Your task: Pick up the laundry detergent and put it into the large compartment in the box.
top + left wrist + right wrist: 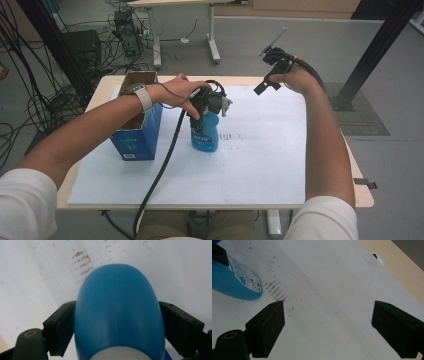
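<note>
Blue bottle upright on the white sheet that covers the tabletop, just right of the open blue carton and apart from it. Long axis vertical, base on the sheet, white cap end up under the left hand. Left tongs straight above, pointing down over the shoulder of the bottle; in the left gripper view the blue body between both black pads, each pad right against its flank, no gap to be made out, so to all appearance clamped on the bottle around its upper part, though how firmly cannot be told. Nothing left to bridge on that side: judged next, a straight lift along the upright axis, with slip on the smooth rounded shoulder as the risk. Right tongs raised well off to the right near the far edge, set wide apart with nothing between, bare sheet under them in the right gripper view and the bottle off to one side. Left hand plainly the nearer. White label with small print on the bottle, and a barcode patch low on the carton; no brand or word legible.
</note>
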Demonstrator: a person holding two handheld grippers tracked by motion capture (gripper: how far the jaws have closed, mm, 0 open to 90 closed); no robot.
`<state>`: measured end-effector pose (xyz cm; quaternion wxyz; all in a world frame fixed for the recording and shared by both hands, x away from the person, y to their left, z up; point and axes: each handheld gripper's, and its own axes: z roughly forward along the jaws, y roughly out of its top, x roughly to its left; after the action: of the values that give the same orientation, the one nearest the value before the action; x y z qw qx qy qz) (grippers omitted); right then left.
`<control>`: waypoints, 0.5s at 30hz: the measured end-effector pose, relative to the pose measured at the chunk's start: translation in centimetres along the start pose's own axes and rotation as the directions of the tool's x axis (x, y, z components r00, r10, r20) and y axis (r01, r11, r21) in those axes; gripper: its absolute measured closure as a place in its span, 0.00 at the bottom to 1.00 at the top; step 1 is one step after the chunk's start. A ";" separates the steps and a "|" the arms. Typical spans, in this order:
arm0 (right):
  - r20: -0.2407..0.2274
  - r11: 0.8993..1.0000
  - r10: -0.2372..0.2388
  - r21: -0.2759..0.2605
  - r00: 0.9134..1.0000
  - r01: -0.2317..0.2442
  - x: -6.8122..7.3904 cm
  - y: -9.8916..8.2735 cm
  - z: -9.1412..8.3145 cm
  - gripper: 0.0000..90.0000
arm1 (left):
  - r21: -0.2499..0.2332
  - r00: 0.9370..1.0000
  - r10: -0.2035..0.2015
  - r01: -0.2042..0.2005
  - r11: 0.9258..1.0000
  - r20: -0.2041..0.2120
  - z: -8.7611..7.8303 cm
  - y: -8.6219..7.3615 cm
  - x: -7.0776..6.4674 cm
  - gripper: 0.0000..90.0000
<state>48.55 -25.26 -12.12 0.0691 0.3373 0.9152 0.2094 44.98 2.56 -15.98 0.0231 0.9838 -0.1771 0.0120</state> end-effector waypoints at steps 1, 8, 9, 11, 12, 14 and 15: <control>0.000 1.000 0.000 0.002 1.000 0.000 0.0 0.0 0.0 0.13 | 0.002 1.000 0.004 -0.004 1.000 -0.003 0.0 0.0 0.0 0.23; -0.001 1.000 0.000 0.001 1.000 0.000 0.1 0.0 0.0 0.13 | 0.011 1.000 0.005 -0.005 1.000 -0.004 0.0 0.2 0.0 0.30; -0.001 1.000 -0.001 0.002 1.000 0.001 0.1 0.0 0.0 0.13 | 0.010 1.000 0.003 -0.003 1.000 -0.004 0.0 0.2 0.1 0.31; -0.001 1.000 -0.006 -0.001 1.000 0.006 0.1 0.0 0.0 0.13 | 0.013 1.000 0.003 -0.003 1.000 -0.002 0.0 0.2 0.2 0.34; -0.001 1.000 -0.005 0.000 1.000 0.005 0.1 0.0 0.0 0.13 | 0.014 1.000 0.001 -0.001 1.000 -0.002 0.1 0.2 0.2 0.35; -0.002 1.000 -0.006 0.000 1.000 0.006 0.1 0.0 0.0 0.13 | 0.015 1.000 0.003 -0.002 1.000 -0.003 0.0 0.3 0.2 0.36; -0.002 1.000 -0.005 -0.001 1.000 0.005 0.1 0.0 0.0 0.13 | 0.018 1.000 0.001 -0.001 1.000 -0.002 0.1 0.3 0.2 0.37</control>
<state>48.47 -25.19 -12.08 0.0690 0.3346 0.9161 0.2098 45.10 2.20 -16.03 0.0146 0.9839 -0.1776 0.0147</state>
